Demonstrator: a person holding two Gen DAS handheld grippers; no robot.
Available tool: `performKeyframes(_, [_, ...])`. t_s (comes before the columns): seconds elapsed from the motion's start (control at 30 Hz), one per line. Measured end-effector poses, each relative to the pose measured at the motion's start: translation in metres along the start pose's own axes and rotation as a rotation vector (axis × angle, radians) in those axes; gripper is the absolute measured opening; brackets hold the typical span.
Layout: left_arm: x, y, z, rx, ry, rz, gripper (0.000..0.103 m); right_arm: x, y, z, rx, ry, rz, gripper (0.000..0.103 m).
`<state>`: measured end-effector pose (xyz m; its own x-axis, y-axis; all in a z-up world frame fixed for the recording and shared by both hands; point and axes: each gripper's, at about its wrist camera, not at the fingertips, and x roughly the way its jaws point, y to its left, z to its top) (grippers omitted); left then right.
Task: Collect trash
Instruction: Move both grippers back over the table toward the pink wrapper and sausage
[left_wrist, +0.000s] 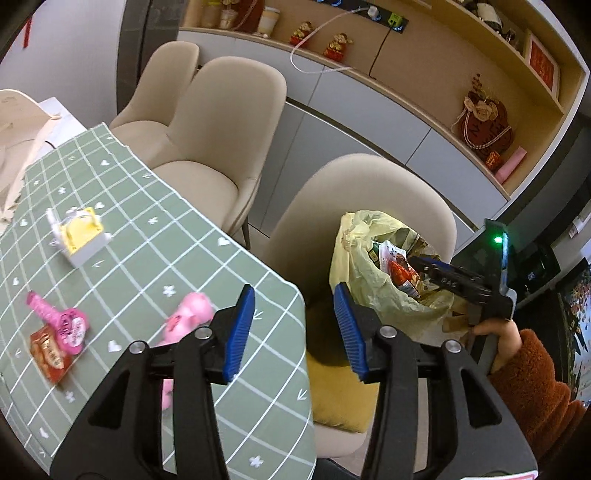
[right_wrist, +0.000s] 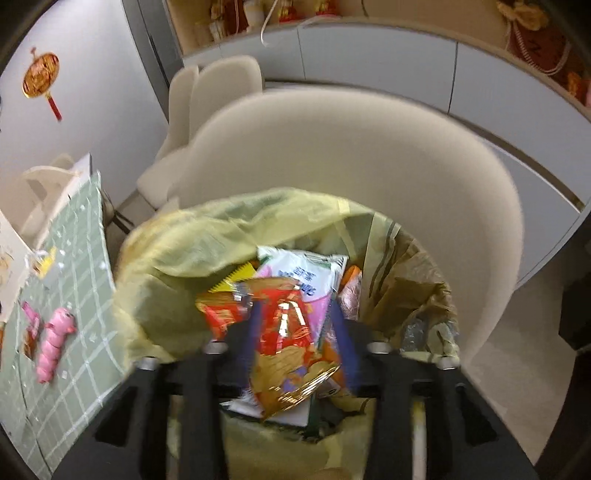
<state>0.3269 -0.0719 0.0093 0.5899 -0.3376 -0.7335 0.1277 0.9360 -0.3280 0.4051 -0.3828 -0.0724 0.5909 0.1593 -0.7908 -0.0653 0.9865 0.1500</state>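
A yellow trash bag (left_wrist: 364, 291) sits open on a beige chair (left_wrist: 369, 184), full of wrappers. My right gripper (left_wrist: 421, 267) reaches into its mouth. In the right wrist view the right gripper (right_wrist: 297, 321) stands open, and a red and gold snack wrapper (right_wrist: 291, 332) lies loose between its blurred fingers, over the bag (right_wrist: 177, 258). My left gripper (left_wrist: 294, 295) hangs open and empty above the table's edge. On the green checked tablecloth (left_wrist: 147, 240) lie a pink wrapper (left_wrist: 62, 321), a red packet (left_wrist: 48, 350) and a pink caterpillar toy (left_wrist: 188, 317).
A yellow and white box (left_wrist: 79, 236) stands further back on the table. Two more beige chairs (left_wrist: 221, 147) line the table's far side. A yellow cushion (left_wrist: 340, 398) lies on the near chair seat. Cabinets and shelves (left_wrist: 406, 110) run behind. A person's hand in a brown sleeve (left_wrist: 532, 384) holds the right gripper.
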Motion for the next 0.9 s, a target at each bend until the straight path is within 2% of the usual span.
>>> performKeyframes(0.17, [-0.033,0.022,-0.014,-0.006,-0.027,0.033,0.048,-0.055,0.011,-0.007,0.046,-0.110,0.012,0.042])
performKeyframes(0.33, [-0.068,0.067,-0.038,-0.039,-0.037,0.089,0.049,-0.104,0.038,-0.025,0.041,-0.187,0.021,0.042])
performKeyframes(0.57, [-0.114,0.140,-0.077,-0.066,-0.048,0.163,0.051,-0.143,0.103,-0.060,0.048,-0.221,0.057,0.043])
performKeyframes(0.63, [-0.127,0.165,-0.089,-0.088,-0.054,0.179,0.052,-0.149,0.128,-0.074,0.041,-0.218,0.080,0.050])
performKeyframes(0.9, [-0.163,0.236,-0.129,-0.125,-0.064,0.204,0.054,-0.164,0.227,-0.115,-0.050,-0.198,0.128,0.050])
